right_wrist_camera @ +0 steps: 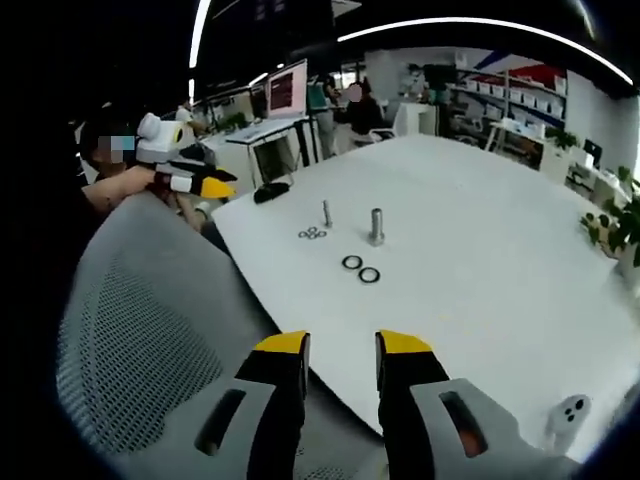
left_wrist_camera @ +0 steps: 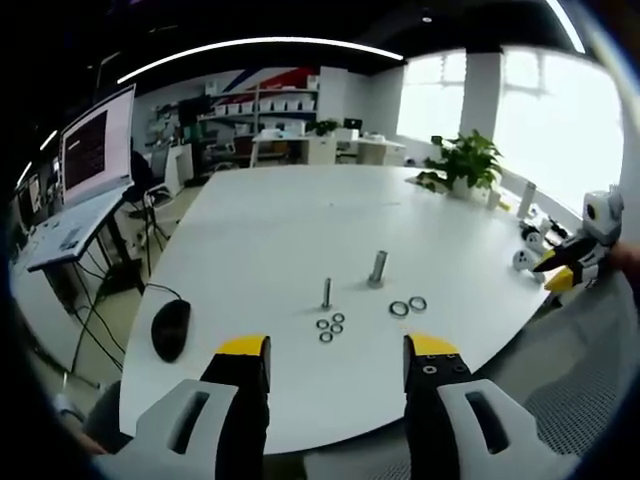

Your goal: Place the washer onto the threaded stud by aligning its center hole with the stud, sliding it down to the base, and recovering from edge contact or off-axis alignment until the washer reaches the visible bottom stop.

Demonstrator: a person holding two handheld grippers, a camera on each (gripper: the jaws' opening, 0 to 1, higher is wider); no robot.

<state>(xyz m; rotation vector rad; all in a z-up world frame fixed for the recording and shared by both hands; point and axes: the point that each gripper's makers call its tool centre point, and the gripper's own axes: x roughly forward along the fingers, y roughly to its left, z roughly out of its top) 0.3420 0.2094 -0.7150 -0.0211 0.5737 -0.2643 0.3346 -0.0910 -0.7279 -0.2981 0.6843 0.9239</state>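
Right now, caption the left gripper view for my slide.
Open left gripper hovers short of the table; two studs, small washers and two large washers lie untouched.

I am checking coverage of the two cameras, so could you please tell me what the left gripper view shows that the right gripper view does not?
Left gripper view alone: a potted plant at the table's far edge and a black mouse near its left edge.

Right gripper view alone: a grey mesh chair back in front of the table, and a small white object at the table's near right edge.

Both: the white table, a thin stud and a thick stud standing upright, four small washers and two large washers lying flat, none on a stud.
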